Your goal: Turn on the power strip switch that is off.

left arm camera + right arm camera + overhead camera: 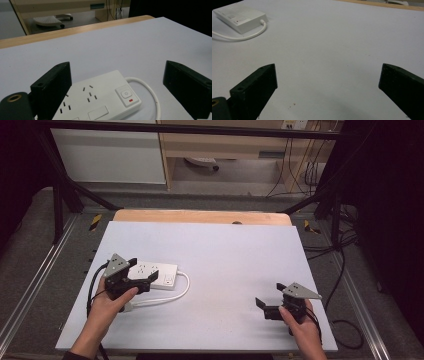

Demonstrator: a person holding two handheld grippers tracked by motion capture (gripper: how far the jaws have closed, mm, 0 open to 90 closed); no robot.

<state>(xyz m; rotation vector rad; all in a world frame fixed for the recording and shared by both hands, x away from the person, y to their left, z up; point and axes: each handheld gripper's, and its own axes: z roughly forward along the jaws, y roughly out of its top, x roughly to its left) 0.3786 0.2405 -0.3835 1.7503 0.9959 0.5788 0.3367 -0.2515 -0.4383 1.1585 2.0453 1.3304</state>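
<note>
Even overhead light brightens my tabletop (225,255); dark surroundings at 3 and 9 o'clock, soft shadows, my near tool blurred.

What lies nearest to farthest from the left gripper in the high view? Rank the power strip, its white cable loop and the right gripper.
Measured from the left gripper:
1. Power strip, directly under its jaws, table's left side.
2. White cable loop, just right of the strip.
3. Right gripper, across the table at the right.

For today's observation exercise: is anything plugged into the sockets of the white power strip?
No: in the left gripper view the power strip shows bare socket holes, with only its own white cable leaving the switch end.
</note>
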